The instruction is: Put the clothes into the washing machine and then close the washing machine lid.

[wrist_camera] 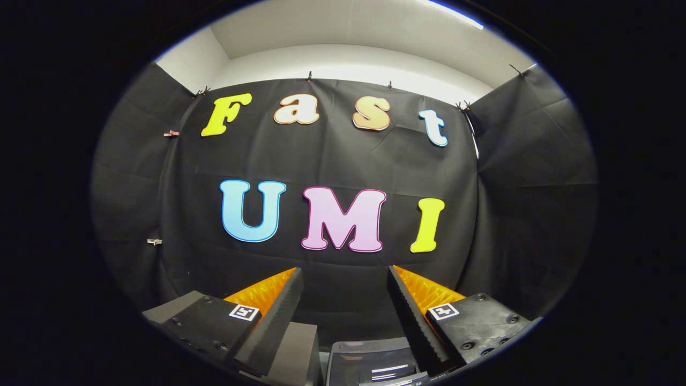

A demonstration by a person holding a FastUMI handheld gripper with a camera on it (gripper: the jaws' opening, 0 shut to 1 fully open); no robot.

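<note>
My gripper [345, 276] is open and raised, pointing at the black cloth wall [343, 161] of the booth. Nothing lies between its two fingers. Low down between the fingers and below them I see the top of a dark glossy object [372, 364] with light reflections on it; I cannot tell what it is. A grey boxy surface [297, 354] sits just left of it, partly hidden by the left finger.
Black cloth hangs on the back and both sides of the booth, pinned up with clips [309, 76]. Above the cloth are a white wall [353, 64] and a ceiling with a light strip [455, 13].
</note>
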